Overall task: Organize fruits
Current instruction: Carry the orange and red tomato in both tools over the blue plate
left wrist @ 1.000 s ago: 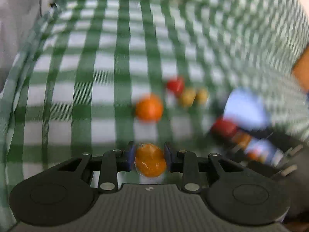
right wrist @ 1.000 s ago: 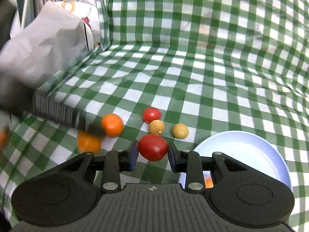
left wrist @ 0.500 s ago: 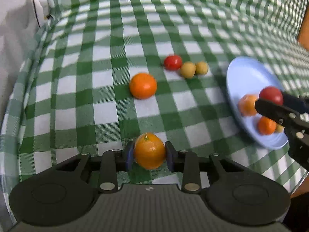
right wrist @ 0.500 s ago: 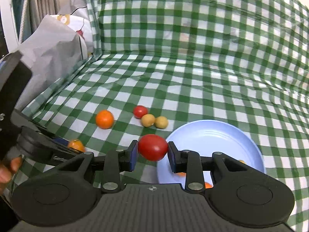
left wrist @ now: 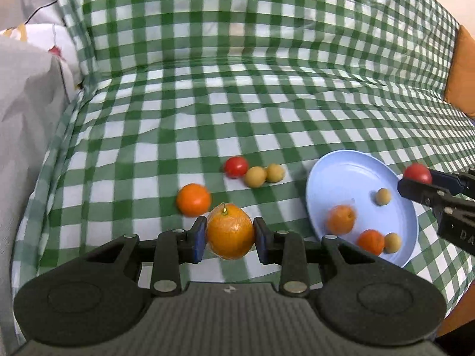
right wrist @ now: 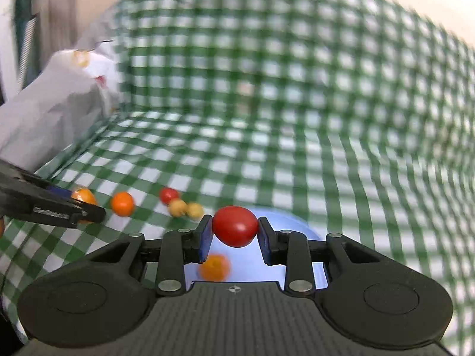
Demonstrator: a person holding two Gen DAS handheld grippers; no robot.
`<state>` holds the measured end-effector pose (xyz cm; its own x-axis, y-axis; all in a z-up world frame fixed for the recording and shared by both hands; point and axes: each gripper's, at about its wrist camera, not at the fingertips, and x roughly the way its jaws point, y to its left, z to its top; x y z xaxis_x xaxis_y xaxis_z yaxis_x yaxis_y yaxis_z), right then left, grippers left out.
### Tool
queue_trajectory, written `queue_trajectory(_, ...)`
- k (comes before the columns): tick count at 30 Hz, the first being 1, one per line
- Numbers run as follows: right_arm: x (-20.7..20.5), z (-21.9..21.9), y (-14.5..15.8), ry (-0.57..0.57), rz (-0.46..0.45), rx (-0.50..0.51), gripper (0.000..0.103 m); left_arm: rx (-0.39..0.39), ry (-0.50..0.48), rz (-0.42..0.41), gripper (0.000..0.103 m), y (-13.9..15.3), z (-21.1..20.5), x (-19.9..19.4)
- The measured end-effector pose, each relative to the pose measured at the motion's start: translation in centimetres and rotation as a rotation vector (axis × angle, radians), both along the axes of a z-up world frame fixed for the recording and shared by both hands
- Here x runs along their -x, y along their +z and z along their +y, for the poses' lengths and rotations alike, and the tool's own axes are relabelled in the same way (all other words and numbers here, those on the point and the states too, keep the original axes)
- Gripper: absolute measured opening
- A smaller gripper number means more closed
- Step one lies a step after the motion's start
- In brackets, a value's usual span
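Observation:
My left gripper [left wrist: 230, 235] is shut on an orange [left wrist: 230, 234] and holds it above the green checked cloth. My right gripper [right wrist: 235, 231] is shut on a red tomato [right wrist: 235, 226], held over the light blue plate [left wrist: 350, 175]; that tomato also shows in the left wrist view [left wrist: 417, 173]. The plate holds two oranges [left wrist: 340, 219] and two small yellow fruits [left wrist: 383, 196]. On the cloth lie another orange [left wrist: 193, 199], a red tomato [left wrist: 236, 166] and two yellow fruits [left wrist: 256, 176].
A grey and white crumpled bag [left wrist: 26, 95] stands at the left. The checked cloth [left wrist: 237, 103] rises into a back wall. An orange object [left wrist: 461, 80] sits at the far right edge.
Both grippers have lifted and pulled back with their fruits. The right gripper has carried the tomato further over the plate; its view is blurred from motion.

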<state>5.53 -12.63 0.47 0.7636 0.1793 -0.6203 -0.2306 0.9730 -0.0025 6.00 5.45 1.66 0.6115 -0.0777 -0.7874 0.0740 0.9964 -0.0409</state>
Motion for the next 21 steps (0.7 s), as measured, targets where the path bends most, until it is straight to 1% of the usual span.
queue_trajectory(3,-0.2,-0.5,0.1,-0.023,-0.013,-0.019,0.034,0.018,-0.017,-0.007,0.037,-0.1,-1.5,-0.2)
queue_trajectory(5,-0.3,-0.5,-0.4,-0.011,-0.005,0.018,0.034,0.025,-0.033,-0.005,0.037,0.1,-2.6,-0.5)
queue_trajectory(7,-0.4,-0.7,-0.9,-0.004,0.004,0.041,0.034,0.040,-0.054,-0.026,0.037,0.6,-3.6,-0.5)
queue_trajectory(10,-0.9,-1.2,-1.1,-0.015,0.006,0.054,0.034,0.018,-0.092,-0.040,0.037,0.6,-5.0,-0.5)
queue_trajectory(15,-1.8,-1.6,-1.7,-0.053,0.013,0.040,0.034,0.000,-0.137,-0.048,0.037,0.3,-6.4,-0.4)
queue_trajectory(18,-2.1,-1.7,-1.8,-0.064,0.012,0.019,0.034,-0.007,-0.147,-0.046,0.037,0.0,-6.8,-0.5)
queue_trajectory(21,-2.3,-1.4,-2.1,-0.061,0.017,0.027,0.034,-0.001,-0.145,-0.045,0.037,0.0,-6.9,-0.5)
